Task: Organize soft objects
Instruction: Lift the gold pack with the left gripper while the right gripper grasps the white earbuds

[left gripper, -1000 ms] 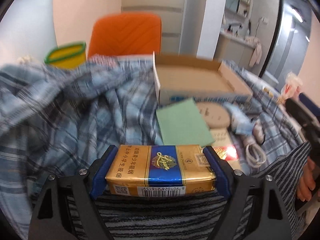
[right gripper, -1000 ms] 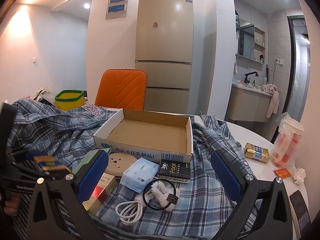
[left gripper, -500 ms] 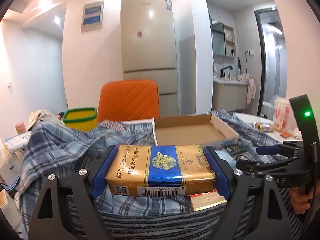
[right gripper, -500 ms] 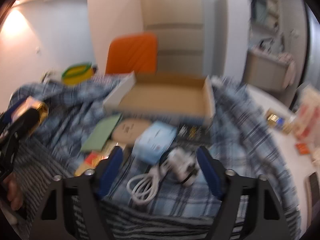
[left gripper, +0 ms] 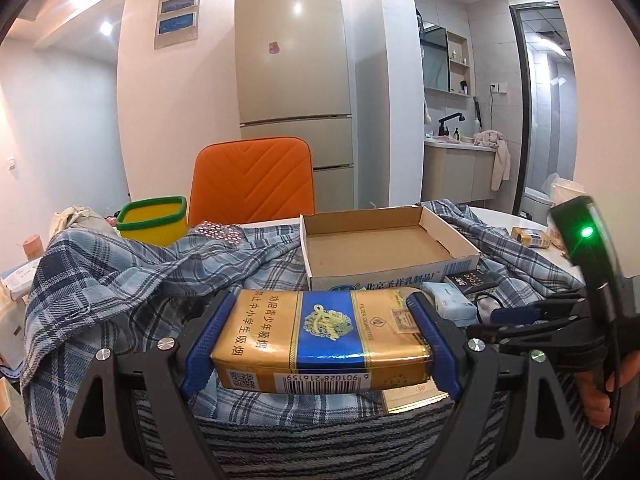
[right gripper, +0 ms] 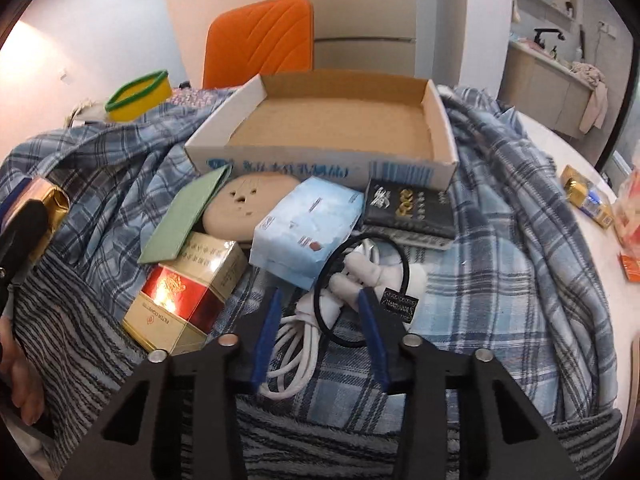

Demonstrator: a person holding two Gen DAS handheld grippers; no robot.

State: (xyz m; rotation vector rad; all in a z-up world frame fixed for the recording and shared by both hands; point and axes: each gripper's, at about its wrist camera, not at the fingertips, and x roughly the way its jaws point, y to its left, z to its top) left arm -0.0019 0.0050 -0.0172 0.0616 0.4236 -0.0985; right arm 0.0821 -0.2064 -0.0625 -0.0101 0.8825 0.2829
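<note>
My left gripper point(left gripper: 320, 340) is shut on a gold and blue cigarette carton point(left gripper: 320, 338) and holds it above the plaid cloth point(left gripper: 132, 276), in front of the open cardboard box point(left gripper: 384, 240). My right gripper point(right gripper: 320, 300) is half closed, its blue fingers either side of a white coiled cable point(right gripper: 344, 292) with a black hair tie point(right gripper: 360, 280); it grips nothing. A light blue tissue pack point(right gripper: 308, 228) lies just beyond it. The cardboard box point(right gripper: 332, 128) is empty.
On the cloth lie a red and gold carton point(right gripper: 184, 296), a green card point(right gripper: 188, 212), a beige round pad point(right gripper: 248, 204) and a black packet point(right gripper: 408, 208). A yellow tub point(right gripper: 138, 94) and orange chair point(right gripper: 260, 36) stand behind. Small packs point(right gripper: 584, 196) sit at right.
The right gripper has tilted down, moved in over the white cable and narrowed its jaws. The left gripper has lifted the carton from looking down at the cloth to level.
</note>
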